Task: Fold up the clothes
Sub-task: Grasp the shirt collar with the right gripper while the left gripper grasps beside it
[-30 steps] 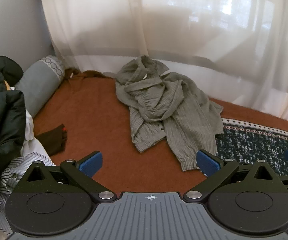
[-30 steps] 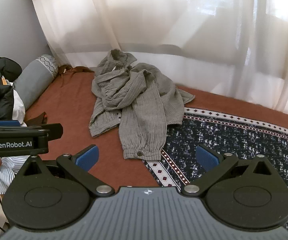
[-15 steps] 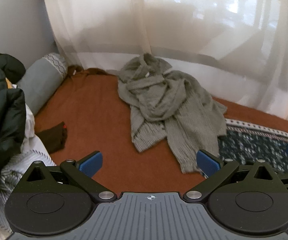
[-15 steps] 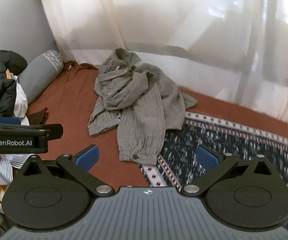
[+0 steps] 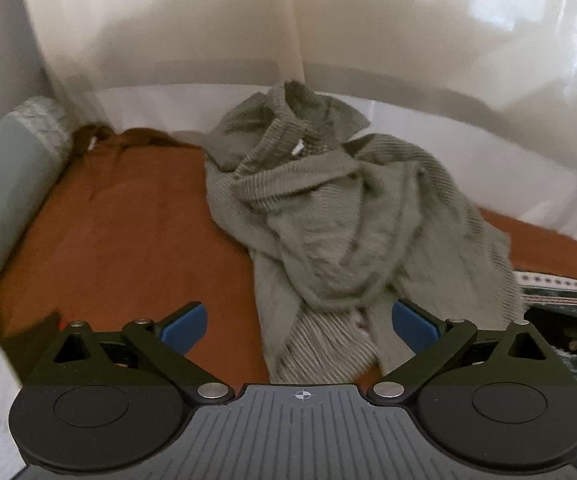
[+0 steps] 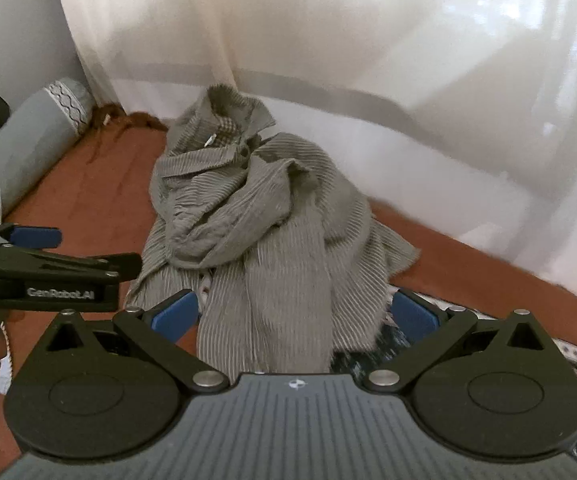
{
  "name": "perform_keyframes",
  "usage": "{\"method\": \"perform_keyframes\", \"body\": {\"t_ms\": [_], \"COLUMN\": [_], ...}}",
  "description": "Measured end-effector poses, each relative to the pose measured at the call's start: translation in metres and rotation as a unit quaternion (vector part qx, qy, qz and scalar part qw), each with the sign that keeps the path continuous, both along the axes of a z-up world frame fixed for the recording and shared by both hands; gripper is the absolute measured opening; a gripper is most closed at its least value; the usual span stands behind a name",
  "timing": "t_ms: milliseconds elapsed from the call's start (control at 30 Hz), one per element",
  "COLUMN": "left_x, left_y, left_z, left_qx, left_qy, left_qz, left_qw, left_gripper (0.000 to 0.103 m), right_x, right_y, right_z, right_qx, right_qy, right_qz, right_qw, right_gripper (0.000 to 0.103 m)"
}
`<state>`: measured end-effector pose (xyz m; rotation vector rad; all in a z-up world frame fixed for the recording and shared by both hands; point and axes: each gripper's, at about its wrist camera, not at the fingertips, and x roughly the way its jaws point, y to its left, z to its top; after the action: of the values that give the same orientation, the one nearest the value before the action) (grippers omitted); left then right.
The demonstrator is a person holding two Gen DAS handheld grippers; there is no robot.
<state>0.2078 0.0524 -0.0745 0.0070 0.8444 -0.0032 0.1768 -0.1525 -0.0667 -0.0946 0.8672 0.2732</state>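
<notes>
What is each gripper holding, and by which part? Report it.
Nothing is held. The left gripper and right gripper are both open above the crumpled grey striped shirt, not gripping it.

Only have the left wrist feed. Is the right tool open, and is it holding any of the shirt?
Observer: The right tool is open. Its blue pads are wide apart with nothing gripped, and the striped shirt lies just ahead of it.
Operator: Where is my left tool, seen from outside?
Observer: The left tool hangs side-on beside the shirt's left edge, over the brown cover. I cannot tell whether it is touching the shirt.
Operator: Which end is the collar? It's blurred here.
Observer: The collar is at the far end by the curtain, with its checked lining showing.
</notes>
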Motion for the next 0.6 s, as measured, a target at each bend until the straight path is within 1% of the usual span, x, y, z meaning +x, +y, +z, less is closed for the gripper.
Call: {"method": "perform_keyframes", "body": {"t_ms": [167, 233, 300, 433, 500, 600], "left_x": [0.063, 0.084, 0.104, 0.133, 0.146, 0.163], "left_y": [0.034, 0.044, 0.054, 0.058, 0.054, 0.048], "left_z": [-0.013, -0.013, -0.012, -0.017, -0.021, -0.025], "left_qx": [0.002, 0.0, -0.004, -0.016, -0.017, -0.04], "left_qy": [-0.009, -0.015, -0.021, -0.019, -0.019, -0.013], "left_qz": [-0.011, -0.012, -0.012, -0.047, -0.062, -0.083], "left_qw": [0.9999, 0.9998, 0.9997, 0.9986, 0.9978, 0.9956], "left_gripper": [0.102, 0.102, 0.102, 0.1, 0.1, 0.099], "right_x": [0.05, 0.065, 0.07, 0.069, 0.068, 0.07], "right_y": [0.033, 0.047, 0.06, 0.091, 0.109, 0.128], "right_z": [-0.012, -0.021, -0.029, -0.049, -0.058, -0.067], "right_qx": [-0.029, -0.036, -0.039, -0.044, -0.06, -0.077], "right_qy": [-0.011, -0.01, -0.011, -0.014, -0.02, -0.031], "right_qz": [0.028, 0.034, 0.046, 0.087, 0.107, 0.129], "right_qw": [0.999, 0.999, 0.998, 0.995, 0.992, 0.988], "right_gripper": [0.103, 0.103, 0.103, 0.103, 0.103, 0.102]}}
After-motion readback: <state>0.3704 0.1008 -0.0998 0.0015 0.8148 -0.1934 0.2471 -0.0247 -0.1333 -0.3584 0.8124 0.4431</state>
